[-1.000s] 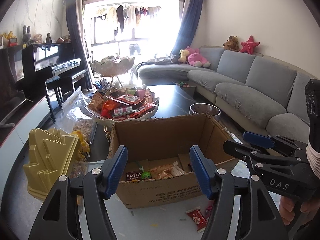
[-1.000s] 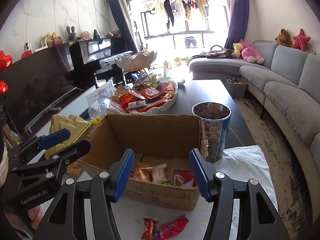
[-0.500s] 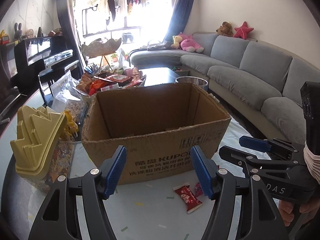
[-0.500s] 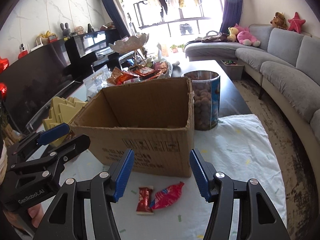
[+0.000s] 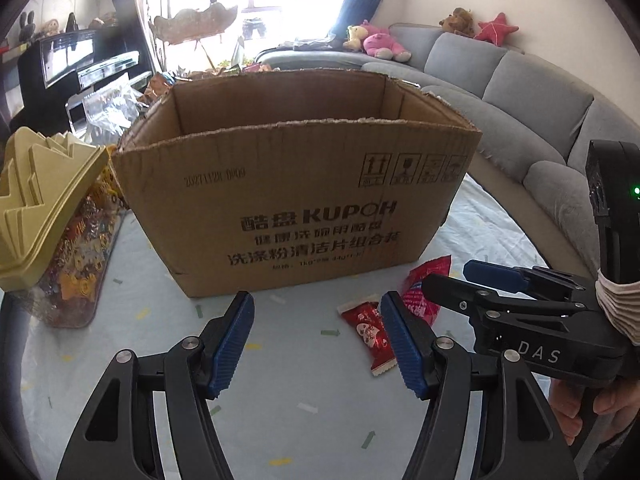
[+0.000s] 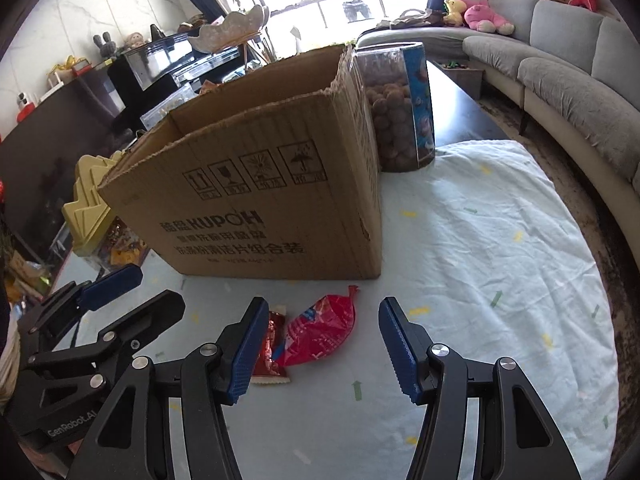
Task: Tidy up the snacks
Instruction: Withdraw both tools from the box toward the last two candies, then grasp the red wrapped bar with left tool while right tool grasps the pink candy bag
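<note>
Left wrist view shows the left hand-held gripper (image 5: 316,338) with its blue-padded jaws standing apart and nothing between them, above the bench covered in a pale blue patterned cloth (image 5: 280,400). Just ahead stands an open brown cardboard box with black printed lettering (image 5: 300,200). A small red rectangular snack wrapper (image 5: 370,334) lies flat on the cloth in front of the box, beside the right-hand pad, not touched by it. A larger red snack bag (image 5: 428,280) lies next to it, partly hidden behind the right hand-held gripper (image 5: 460,276), whose black frame comes in from the right, held in a hand (image 5: 580,408). To the left of the box sits a clear container of yellow snacks with a stepped yellow plastic lid (image 5: 44,216).

From the right wrist view, the right hand-held gripper (image 6: 320,344) is likewise part open and empty. The red snack bag (image 6: 320,332) lies on the cloth between its pads, near the left one, apart from both; the small wrapper (image 6: 270,348) is partly hidden behind the left pad. A clear cylindrical jar of brown round snacks (image 6: 396,108) stands just beside the box's far right corner. A grey sofa (image 6: 560,72) curves along the right.
</note>
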`<state>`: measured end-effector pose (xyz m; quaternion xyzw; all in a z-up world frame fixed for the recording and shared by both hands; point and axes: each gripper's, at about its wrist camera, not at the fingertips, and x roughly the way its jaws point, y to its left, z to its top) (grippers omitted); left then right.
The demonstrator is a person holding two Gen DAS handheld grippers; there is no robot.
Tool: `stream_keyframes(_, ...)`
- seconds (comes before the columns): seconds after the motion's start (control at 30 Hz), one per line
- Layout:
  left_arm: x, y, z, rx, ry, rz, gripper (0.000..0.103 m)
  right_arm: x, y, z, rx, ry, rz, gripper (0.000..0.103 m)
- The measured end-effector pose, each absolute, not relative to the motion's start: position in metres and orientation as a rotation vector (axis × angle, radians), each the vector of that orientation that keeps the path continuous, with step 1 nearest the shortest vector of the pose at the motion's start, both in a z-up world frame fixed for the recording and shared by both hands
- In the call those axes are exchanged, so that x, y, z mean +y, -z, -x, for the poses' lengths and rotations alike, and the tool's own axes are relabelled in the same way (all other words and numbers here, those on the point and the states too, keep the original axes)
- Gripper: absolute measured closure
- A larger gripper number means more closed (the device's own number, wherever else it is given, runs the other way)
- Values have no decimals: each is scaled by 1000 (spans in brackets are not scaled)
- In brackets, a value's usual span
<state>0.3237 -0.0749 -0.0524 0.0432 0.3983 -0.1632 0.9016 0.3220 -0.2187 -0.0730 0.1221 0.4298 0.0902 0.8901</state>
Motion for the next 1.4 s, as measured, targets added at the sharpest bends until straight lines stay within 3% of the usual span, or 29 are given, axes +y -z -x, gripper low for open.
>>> stream_keyframes(0.23,-78,65,-325,856,340,-88,38,-211,92,-333,953,-195,-260,45)
stream_keyframes(0.47,-83,76,-328,896,348,-65,39,-212,105,-337,982,-206,-277,59)
stream_keyframes(0.6,-86,83,-331,929,357,-30,40,-213,103,-333,964,-197,-264,61)
stream_keyframes(0.9,-105,99,-340,993,371,23,52,-235,98,-315,919,-122,-231,61)
stream_keyframes(1.23,-125,111,-346,1018,328,-17,80,-251,95,-307,902,-99,-228,61)
stream_keyframes(1.4,-122,110,-346,1022,335,3,81,-251,94,-305,900,-99,-226,61)
